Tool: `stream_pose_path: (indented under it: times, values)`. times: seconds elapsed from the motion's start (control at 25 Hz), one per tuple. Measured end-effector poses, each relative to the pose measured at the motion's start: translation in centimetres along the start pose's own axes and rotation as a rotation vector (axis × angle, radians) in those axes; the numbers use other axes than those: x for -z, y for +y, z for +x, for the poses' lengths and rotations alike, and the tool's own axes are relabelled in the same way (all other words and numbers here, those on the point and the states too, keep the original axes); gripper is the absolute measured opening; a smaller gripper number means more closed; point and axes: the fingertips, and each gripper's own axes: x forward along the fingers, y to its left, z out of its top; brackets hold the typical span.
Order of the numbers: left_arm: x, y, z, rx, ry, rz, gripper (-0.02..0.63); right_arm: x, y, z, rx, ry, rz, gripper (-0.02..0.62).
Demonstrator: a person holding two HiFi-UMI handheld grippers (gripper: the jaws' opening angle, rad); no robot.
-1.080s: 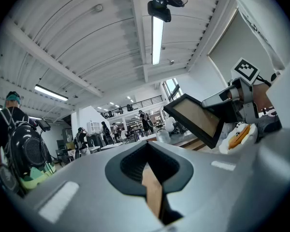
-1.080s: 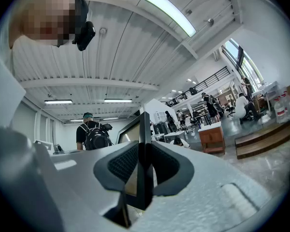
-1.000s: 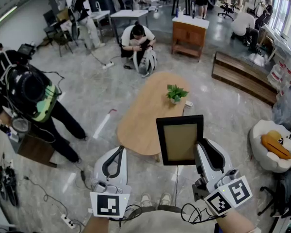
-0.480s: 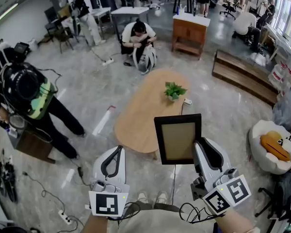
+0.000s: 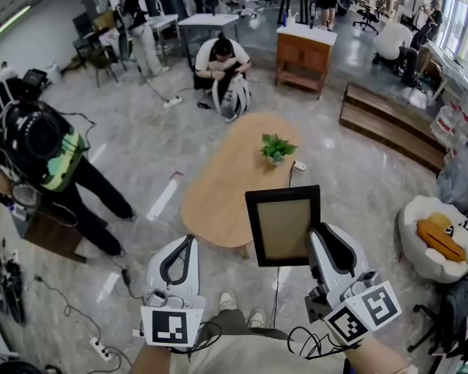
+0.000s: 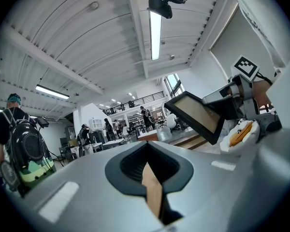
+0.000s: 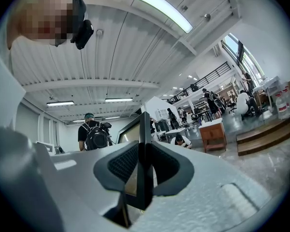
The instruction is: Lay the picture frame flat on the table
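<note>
A black picture frame (image 5: 283,226) with a tan panel hangs upright in the air, just off the near end of the oval wooden table (image 5: 222,189). My right gripper (image 5: 316,236) is shut on the frame's right edge. In the right gripper view the frame (image 7: 144,144) stands edge-on between the pads of that gripper (image 7: 142,170). My left gripper (image 5: 189,241) hovers to the frame's left with its tips together and nothing in them. The left gripper view shows the left gripper (image 6: 149,163) empty, and the tilted frame (image 6: 198,114) off to the right.
A small potted plant (image 5: 275,148) and a white object stand on the table's far half. A person with a camera backpack (image 5: 39,142) stands at left, another crouches (image 5: 222,65) beyond the table. A power strip (image 5: 101,353), plush seat (image 5: 437,236) and wooden bench (image 5: 390,127) surround me.
Both grippers and the frame have drifted slightly left in the head view. The right gripper's hold on the frame is unchanged.
</note>
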Motion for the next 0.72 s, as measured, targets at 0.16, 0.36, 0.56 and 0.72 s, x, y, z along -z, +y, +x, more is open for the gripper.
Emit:
stream_pose_path:
  times: [0.16, 0.36, 0.56, 0.72]
  values:
    - [0.2, -0.3, 0.2, -0.004, -0.004, 0.000, 0.020, 0.2, -0.5, 0.1, -0.005, 0.000, -0.001, 0.083]
    - [0.9, -0.4, 0.9, -0.004, 0.000, -0.009, 0.020, 0.7, -0.9, 1.0, -0.009, 0.008, -0.001, 0.083]
    - [1.4, -0.1, 1.8, -0.002, -0.002, 0.005, 0.020, 1.2, -1.5, 2.0, -0.013, 0.026, -0.004, 0.083]
    - [2.3, 0.6, 3.1, -0.008, 0.007, -0.031, 0.020, 1.6, -1.9, 3.6, -0.015, 0.038, -0.007, 0.083]
